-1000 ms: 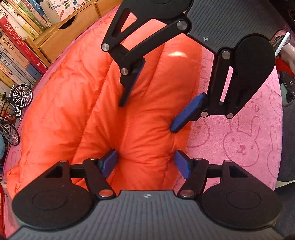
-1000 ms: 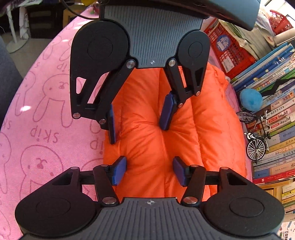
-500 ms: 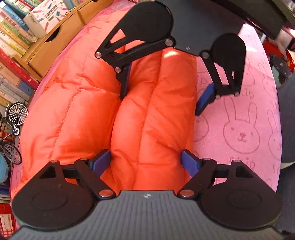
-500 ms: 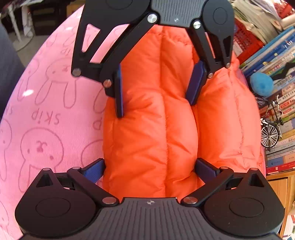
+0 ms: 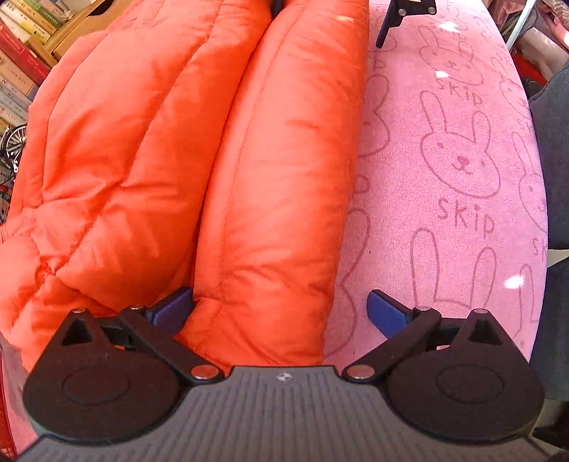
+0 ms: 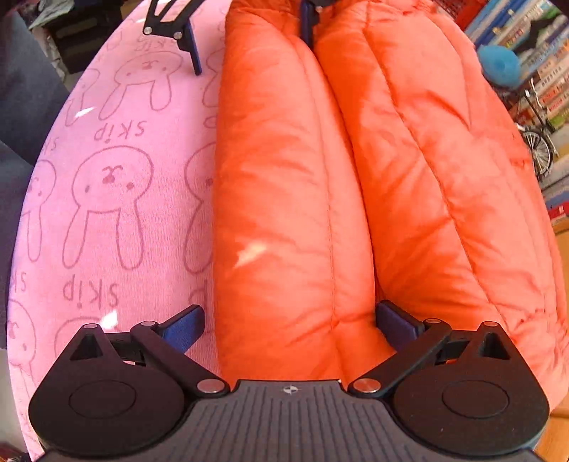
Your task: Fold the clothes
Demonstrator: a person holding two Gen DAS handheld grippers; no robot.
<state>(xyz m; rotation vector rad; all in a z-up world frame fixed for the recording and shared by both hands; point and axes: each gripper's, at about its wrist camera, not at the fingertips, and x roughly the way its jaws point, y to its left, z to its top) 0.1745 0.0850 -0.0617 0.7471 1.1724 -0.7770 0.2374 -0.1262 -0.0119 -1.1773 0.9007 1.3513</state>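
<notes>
An orange puffy jacket (image 5: 170,149) lies on a pink fleece blanket (image 5: 444,184) printed with outlined rabbit faces and the word "skip". The jacket is quilted into long, plump tubes with a slightly glossy, wrinkled shell.

In the left wrist view, books (image 5: 17,60) stand in a row at the far left edge, beside a pale wooden drawer unit (image 5: 81,25). The jacket fills the left and middle of the blanket, and bare pink fleece runs along the right edge. The left tongs (image 5: 281,309) are spread wide open, straddling the end of the jacket's outermost tube: the left blue pad sits in the seam beside that tube, and the right pad hangs over bare blanket. The tips of the other tongs show at the top edge.

In the right wrist view the bare blanket (image 6: 106,177) is on the left and the jacket (image 6: 355,177) on the right. The right tongs (image 6: 290,325) are also wide open around the same tube from its opposite end, the left pad over fleece and the right pad in the seam. At the far right are a fuzzy blue ball (image 6: 499,67), a small model bicycle (image 6: 537,142) and more book spines (image 6: 547,64).
</notes>
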